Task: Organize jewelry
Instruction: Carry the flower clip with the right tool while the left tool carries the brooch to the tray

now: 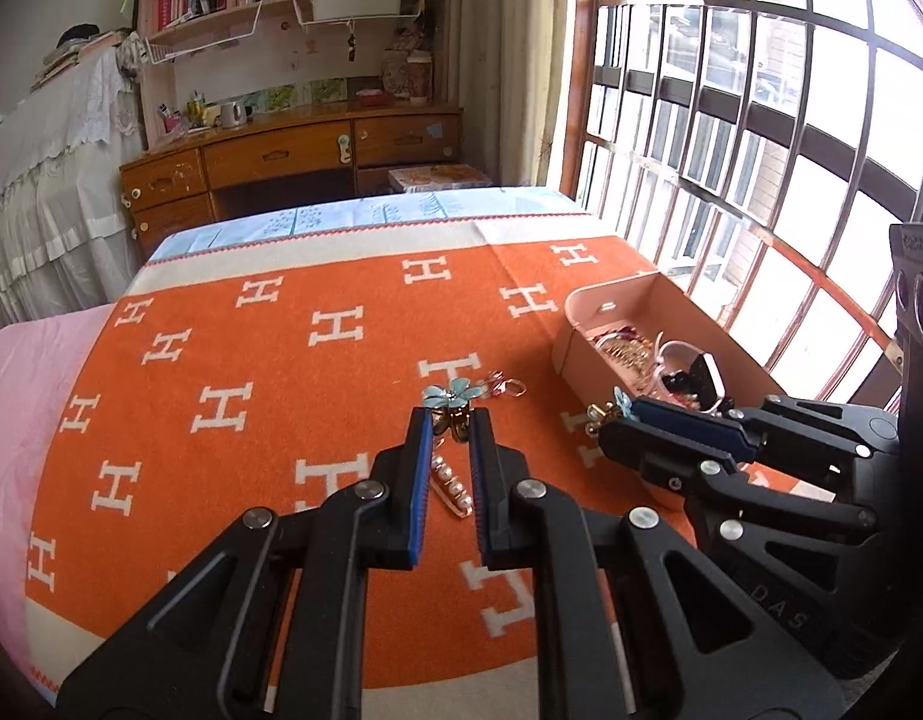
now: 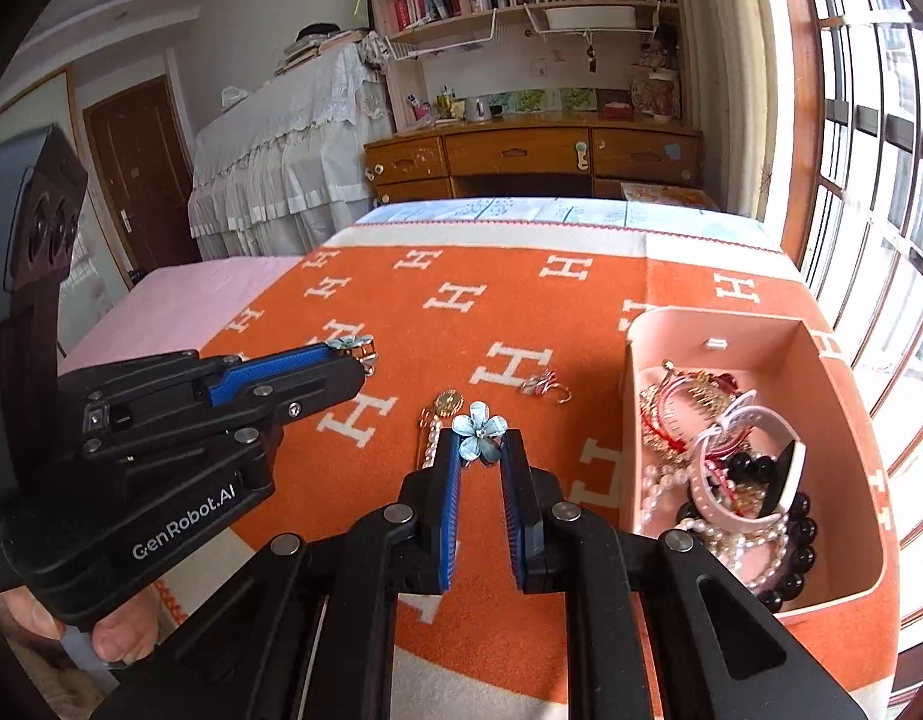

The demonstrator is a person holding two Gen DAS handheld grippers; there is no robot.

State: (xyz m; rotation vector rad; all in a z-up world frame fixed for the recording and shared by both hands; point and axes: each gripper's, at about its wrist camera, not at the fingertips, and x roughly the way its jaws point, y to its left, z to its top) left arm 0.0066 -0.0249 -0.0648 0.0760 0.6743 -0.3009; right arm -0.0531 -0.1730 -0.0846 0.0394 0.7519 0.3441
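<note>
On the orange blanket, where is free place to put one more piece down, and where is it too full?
The orange blanket is bare along its far half, between the pink sheet and the pink box. The box's far end also shows bare floor. It is crowded just ahead of the two grippers, around the pearl clip and small charm, and in the box's near half.

Blanket: orange, white H letters repeated all over, cream border with a thin red zigzag edge. Sheet under it: plain pink. Box: pale pink inside and out. Contents: white pearl strings, black bead bracelet, pink strap, gold and red bits (too tangled to separate). Two flower clips: light blue petals, gold metal backs. Pearl pin: white pearls on rose-gold. Both grippers: black bodies, blue finger pads.
</note>
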